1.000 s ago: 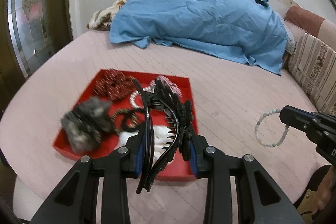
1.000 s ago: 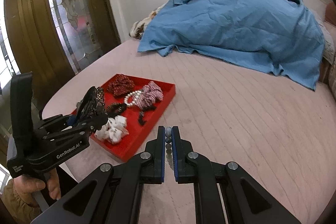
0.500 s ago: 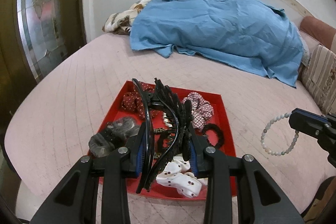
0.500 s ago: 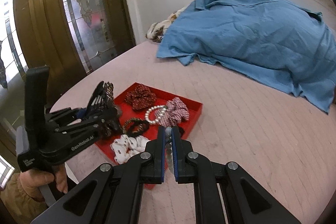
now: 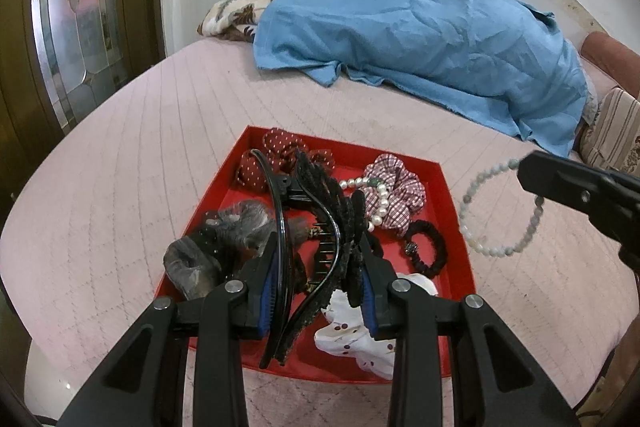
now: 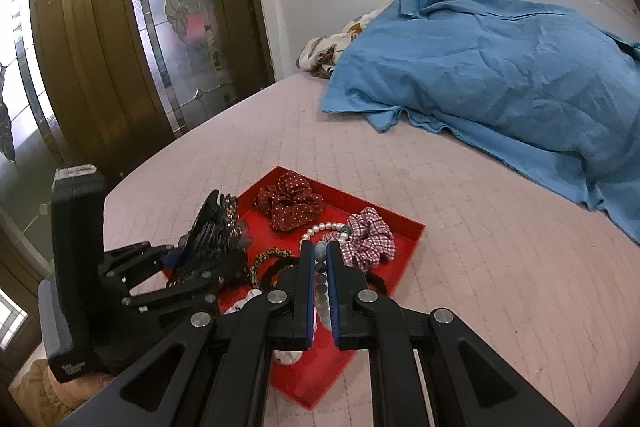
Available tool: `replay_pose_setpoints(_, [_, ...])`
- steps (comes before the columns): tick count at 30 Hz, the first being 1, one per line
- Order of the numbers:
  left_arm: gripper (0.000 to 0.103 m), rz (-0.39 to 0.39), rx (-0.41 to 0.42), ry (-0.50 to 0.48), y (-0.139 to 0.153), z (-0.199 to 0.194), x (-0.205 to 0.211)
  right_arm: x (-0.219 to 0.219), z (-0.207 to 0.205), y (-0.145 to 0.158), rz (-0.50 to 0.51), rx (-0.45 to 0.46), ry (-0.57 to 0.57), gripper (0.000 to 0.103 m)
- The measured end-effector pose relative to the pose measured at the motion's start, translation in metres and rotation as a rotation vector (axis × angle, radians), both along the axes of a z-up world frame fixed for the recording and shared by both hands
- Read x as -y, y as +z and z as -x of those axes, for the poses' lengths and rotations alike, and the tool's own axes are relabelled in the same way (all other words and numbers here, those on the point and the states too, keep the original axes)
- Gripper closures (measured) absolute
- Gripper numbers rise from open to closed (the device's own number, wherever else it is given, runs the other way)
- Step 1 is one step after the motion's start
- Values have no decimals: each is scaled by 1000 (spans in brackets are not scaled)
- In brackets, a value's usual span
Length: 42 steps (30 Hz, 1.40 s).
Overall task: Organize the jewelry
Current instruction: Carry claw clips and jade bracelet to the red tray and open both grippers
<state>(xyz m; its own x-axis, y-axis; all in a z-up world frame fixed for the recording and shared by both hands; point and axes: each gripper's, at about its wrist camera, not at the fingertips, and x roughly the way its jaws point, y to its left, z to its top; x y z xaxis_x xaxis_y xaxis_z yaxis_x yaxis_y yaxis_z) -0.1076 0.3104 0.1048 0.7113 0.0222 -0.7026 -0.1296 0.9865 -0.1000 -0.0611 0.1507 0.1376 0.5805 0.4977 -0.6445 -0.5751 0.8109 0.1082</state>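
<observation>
I hold both tongs angled down over the red tray (image 5: 444,195) on the pink quilted bed (image 5: 160,115). My left tongs (image 5: 316,291) pinch a large black hair claw clip (image 5: 320,211), its curved toothed halves standing upright above the tray. My right tongs (image 6: 320,267) are pressed together on a pale beaded bracelet (image 5: 500,247), which hangs as a full ring just beside the tray in the left view; the right view shows only a few beads between the pads. The tray holds a dotted maroon scrunchie (image 6: 290,205), plaid scrunchie (image 6: 370,239), pearl bracelet (image 5: 376,195) and grey fuzzy scrunchie (image 5: 224,239). A crumpled blue cloth (image 6: 500,67) lies beyond.
</observation>
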Motion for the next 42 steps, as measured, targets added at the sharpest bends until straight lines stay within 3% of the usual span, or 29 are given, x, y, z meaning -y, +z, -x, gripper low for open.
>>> replay_pose_setpoints(13, [70,4,-59,15,-18,-9,-9,-8,-36,-36,-1,-131,-25,96])
replay_pose_setpoints(24, [70,20,-73,24,-21,-12,-17,-18,-52,-38,2,-158,-26,96])
replay_pose_setpoints(42, [70,42,-107,39,-29,-15,-23,-36,-59,-82,94,-225,-10,96])
